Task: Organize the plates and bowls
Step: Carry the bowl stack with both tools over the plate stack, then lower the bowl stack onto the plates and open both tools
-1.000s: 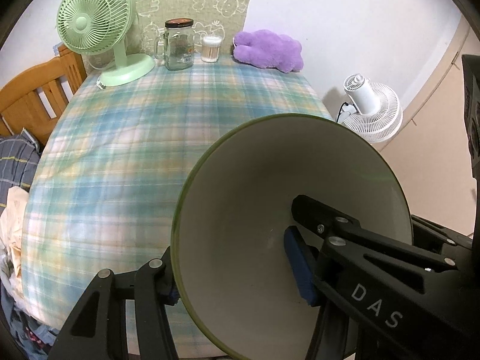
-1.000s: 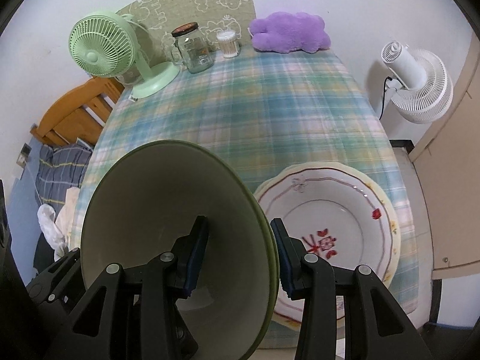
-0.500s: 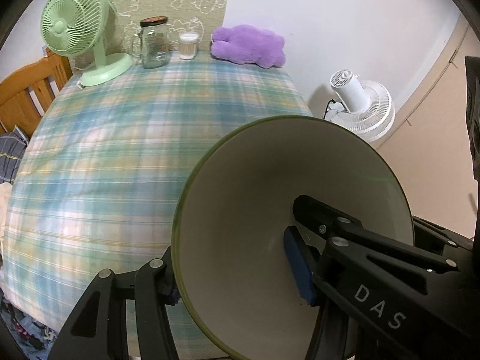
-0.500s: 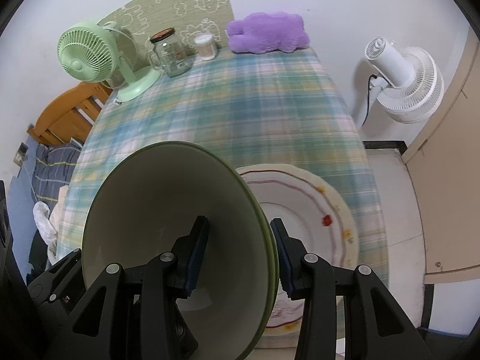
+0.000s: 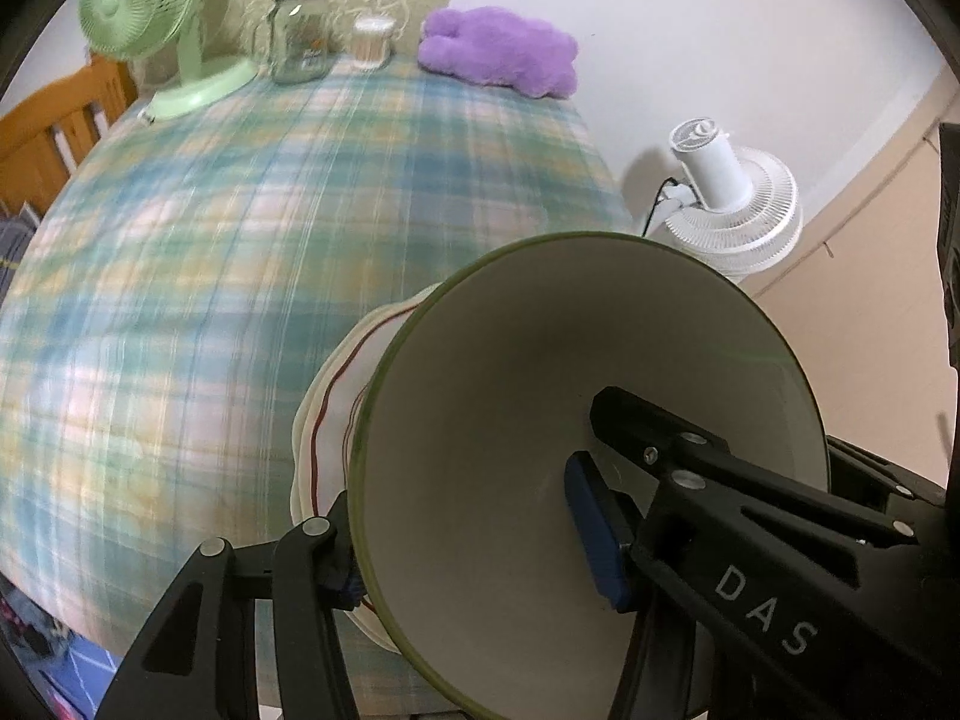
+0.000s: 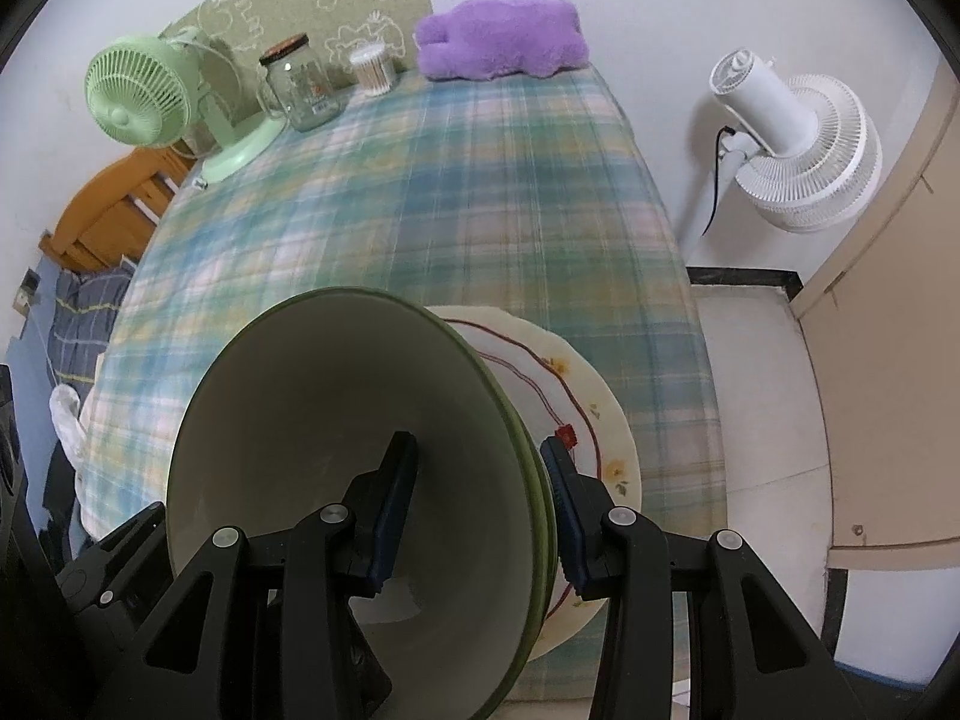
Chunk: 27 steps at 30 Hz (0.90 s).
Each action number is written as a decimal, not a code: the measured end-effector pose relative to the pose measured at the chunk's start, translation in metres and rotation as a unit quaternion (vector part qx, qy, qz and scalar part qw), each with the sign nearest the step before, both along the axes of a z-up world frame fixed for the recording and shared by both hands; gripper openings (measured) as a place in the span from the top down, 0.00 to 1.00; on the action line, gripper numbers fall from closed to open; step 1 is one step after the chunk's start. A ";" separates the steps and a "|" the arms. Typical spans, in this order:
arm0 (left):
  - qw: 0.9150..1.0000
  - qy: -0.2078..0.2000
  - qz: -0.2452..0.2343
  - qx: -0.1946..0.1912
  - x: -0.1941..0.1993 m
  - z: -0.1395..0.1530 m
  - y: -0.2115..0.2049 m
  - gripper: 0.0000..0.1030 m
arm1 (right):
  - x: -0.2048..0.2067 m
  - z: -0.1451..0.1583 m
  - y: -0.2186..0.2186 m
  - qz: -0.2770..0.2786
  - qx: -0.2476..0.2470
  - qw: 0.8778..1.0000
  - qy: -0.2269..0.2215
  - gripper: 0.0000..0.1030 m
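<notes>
plaid tablecloth [image 6: 480, 192]; both tools clamp green bowl [image 6: 336, 420]; "das" on tool.

The white letters "DAS" stand on the black finger of the left gripper [image 5: 474, 531]

We see the bowl [image 6: 336, 450] at the near edge of the table [image 6: 450, 198], over the plate [image 6: 594, 414], which lies on the table and sticks out to the bowl's right; the right gripper [image 6: 477, 501] clamps the bowl's right rim, one finger inside and one outside, and the left gripper [image 5: 474, 546] does the same on its left rim. Along the table's far edge we find, left to right, a desk fan [image 6: 144, 102], a jar [image 6: 297, 87], a small container [image 6: 373, 69] and a plush toy [image 6: 498, 39]. Off the table's right side a floor fan [image 6: 792, 144] stands by the wall, and a wooden chair [image 6: 111, 210] sits off the left side.
</notes>
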<state>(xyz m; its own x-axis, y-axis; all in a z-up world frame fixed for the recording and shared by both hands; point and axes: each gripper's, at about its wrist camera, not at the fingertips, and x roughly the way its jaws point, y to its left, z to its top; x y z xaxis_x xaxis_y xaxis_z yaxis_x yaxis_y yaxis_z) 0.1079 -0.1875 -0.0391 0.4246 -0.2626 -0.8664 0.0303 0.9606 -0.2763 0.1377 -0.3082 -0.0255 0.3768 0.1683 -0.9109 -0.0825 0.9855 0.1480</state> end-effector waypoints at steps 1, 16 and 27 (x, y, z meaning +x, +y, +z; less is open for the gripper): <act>1.000 0.004 0.005 -0.001 0.000 -0.003 0.001 0.46 | 0.001 -0.002 0.001 0.004 0.000 1.000 0.003 0.56; 0.999 -0.006 0.014 0.035 0.009 -0.009 -0.008 0.47 | 0.019 -0.018 0.004 0.019 0.000 1.000 0.008 0.53; 0.997 -0.011 0.019 0.070 0.002 -0.008 -0.013 0.21 | 0.007 -0.016 -0.003 0.011 -0.016 1.000 -0.003 0.37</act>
<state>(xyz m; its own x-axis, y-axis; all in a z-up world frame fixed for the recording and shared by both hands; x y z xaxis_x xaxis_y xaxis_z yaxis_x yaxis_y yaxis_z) 0.1104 -0.2001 -0.0469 0.4516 -0.1232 -0.8837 -0.0032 0.9902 -0.1397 0.1446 -0.3117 -0.0417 0.3796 0.1467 -0.9134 -0.1054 0.9878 0.1148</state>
